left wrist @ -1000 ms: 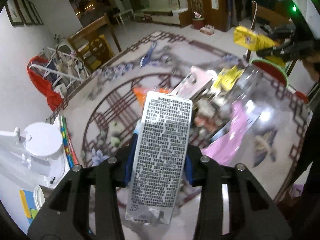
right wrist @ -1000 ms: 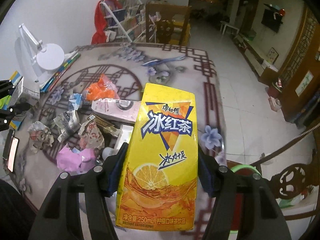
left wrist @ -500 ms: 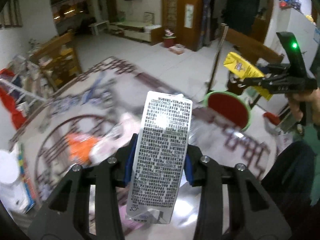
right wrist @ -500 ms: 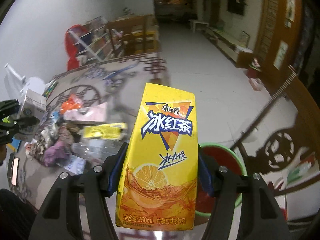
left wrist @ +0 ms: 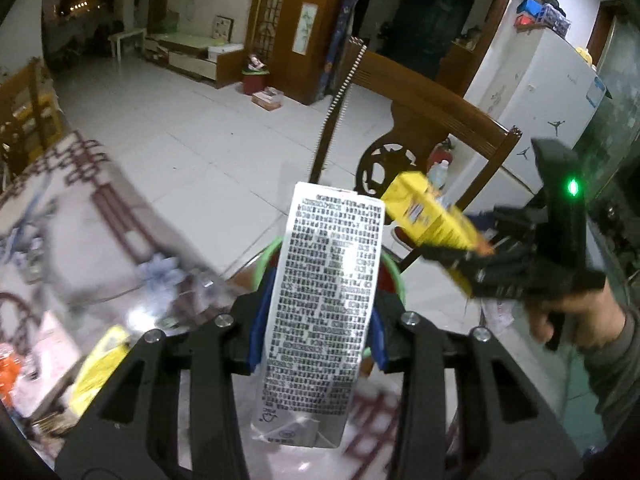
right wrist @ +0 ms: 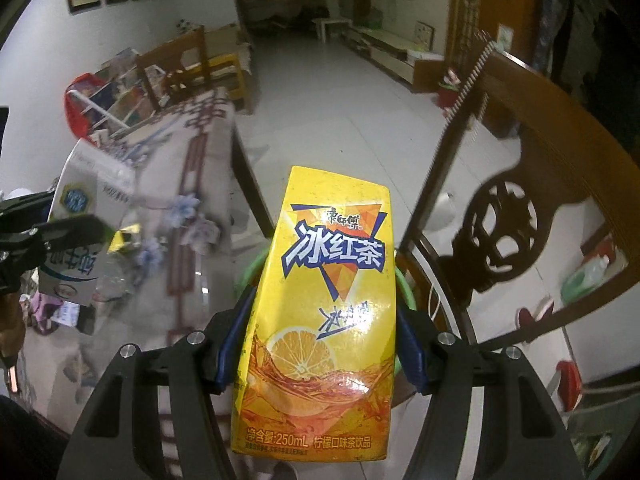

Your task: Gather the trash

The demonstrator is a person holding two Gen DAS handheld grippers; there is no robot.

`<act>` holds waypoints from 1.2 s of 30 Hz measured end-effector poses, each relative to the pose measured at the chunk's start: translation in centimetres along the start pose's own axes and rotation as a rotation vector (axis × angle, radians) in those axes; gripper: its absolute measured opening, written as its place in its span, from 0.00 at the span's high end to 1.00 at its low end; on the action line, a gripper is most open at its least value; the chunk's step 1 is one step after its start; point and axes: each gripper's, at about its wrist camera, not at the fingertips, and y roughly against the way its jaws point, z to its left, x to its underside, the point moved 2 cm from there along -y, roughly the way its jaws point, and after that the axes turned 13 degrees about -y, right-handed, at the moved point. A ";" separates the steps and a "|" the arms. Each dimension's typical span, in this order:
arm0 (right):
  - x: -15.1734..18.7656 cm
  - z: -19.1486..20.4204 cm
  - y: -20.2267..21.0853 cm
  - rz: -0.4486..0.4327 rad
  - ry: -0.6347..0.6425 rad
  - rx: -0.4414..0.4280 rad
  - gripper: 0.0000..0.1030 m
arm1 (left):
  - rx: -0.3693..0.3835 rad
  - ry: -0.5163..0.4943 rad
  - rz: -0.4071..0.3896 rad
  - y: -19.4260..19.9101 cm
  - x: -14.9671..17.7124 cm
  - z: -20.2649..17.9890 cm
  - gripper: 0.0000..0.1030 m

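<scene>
The left gripper (left wrist: 316,334) has its fingers clamped on a silver carton (left wrist: 320,320); the right gripper (right wrist: 320,350) grips a yellow carton (right wrist: 320,320). Both cartons hang above a green-rimmed bin (right wrist: 404,288) beside the surface (left wrist: 80,240), a chair (right wrist: 520,184) beyond.

Cartons (left wrist: 320,312) (right wrist: 320,312) above bin (right wrist: 404,284) (beside table (right wrist: 192,184))

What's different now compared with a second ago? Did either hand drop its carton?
Neither dropped anything. Both hands swung away from the littered table toward the green-rimmed bin beside the wooden chair; a second ago the trash pile filled both views, now the bin sits just behind each carton. The left gripper still clamps the white carton, the right gripper the yellow tea carton.
</scene>
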 end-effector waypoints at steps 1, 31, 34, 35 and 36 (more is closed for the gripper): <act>0.2 -0.6 -0.5 0.005 -0.011 0.000 0.41 | 0.012 0.010 0.006 -1.2 -0.5 -0.3 0.62; 1.9 -0.4 -6.0 0.025 0.009 0.033 0.08 | -0.006 0.206 -0.025 -4.7 -0.8 2.4 0.05; 1.7 1.0 -5.0 0.006 0.027 0.038 0.07 | -0.053 0.205 -0.020 -2.2 0.5 2.8 0.05; 1.7 1.6 -4.6 0.006 0.033 0.033 0.07 | -0.063 0.204 -0.023 -1.4 0.8 3.0 0.05; 1.6 2.1 -4.3 0.003 0.040 0.030 0.07 | -0.073 0.201 -0.031 -0.1 1.4 3.1 0.05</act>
